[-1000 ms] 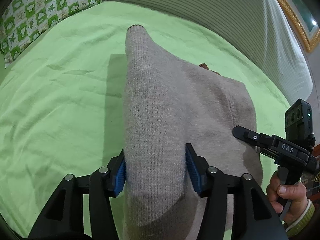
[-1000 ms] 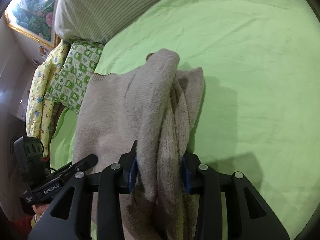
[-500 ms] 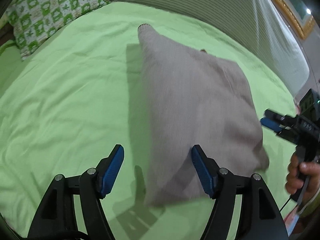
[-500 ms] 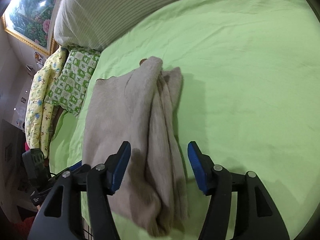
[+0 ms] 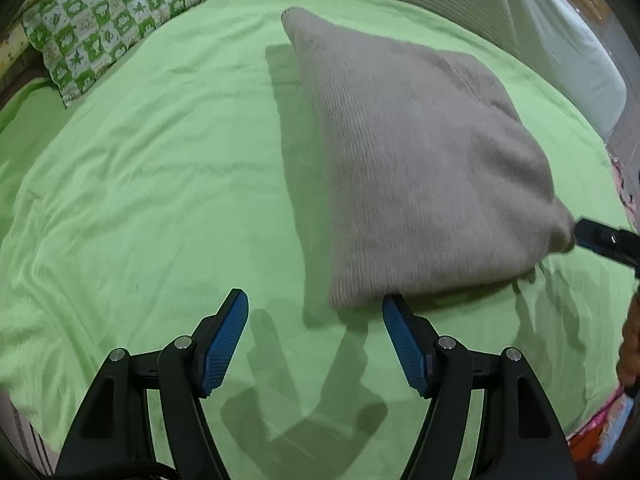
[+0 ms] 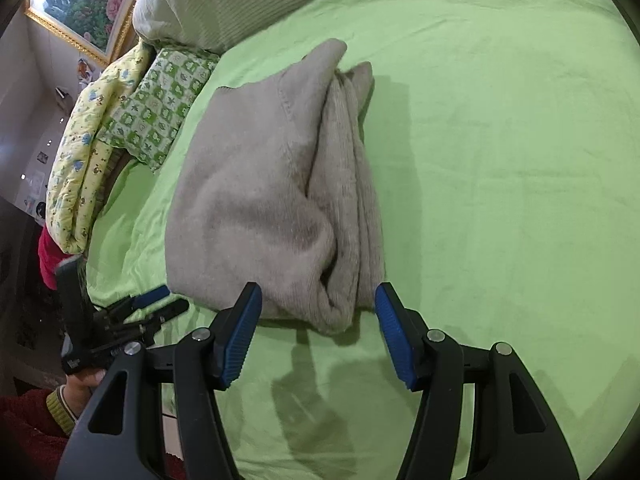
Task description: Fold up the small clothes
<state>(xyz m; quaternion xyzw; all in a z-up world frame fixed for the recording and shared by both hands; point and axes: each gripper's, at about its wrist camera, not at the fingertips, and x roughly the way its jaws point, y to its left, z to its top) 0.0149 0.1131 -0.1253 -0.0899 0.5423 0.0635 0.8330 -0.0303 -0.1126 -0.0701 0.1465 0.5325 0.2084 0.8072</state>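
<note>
A folded beige knit sweater [image 5: 420, 160] lies on the green bedsheet [image 5: 160, 200]. In the right wrist view the sweater [image 6: 280, 200] shows stacked folded layers along its right side. My left gripper [image 5: 316, 312] is open and empty, just short of the sweater's near corner. My right gripper [image 6: 318, 304] is open and empty, its blue pads either side of the sweater's near edge, not touching it. The right gripper's tip [image 5: 600, 238] shows at the sweater's right corner in the left wrist view. The left gripper [image 6: 132, 320] shows at lower left in the right wrist view.
A green-and-white patterned pillow [image 5: 104, 32] lies at the bed's far left. A striped white bolster [image 5: 520, 20] runs along the back. A yellow printed quilt [image 6: 88, 148] is bunched at the bedside. A framed flower picture [image 6: 80, 4] hangs on the wall.
Both grippers opened and let go of the sweater, then drew back toward me. The sweater dropped flat onto the sheet in its folded shape.
</note>
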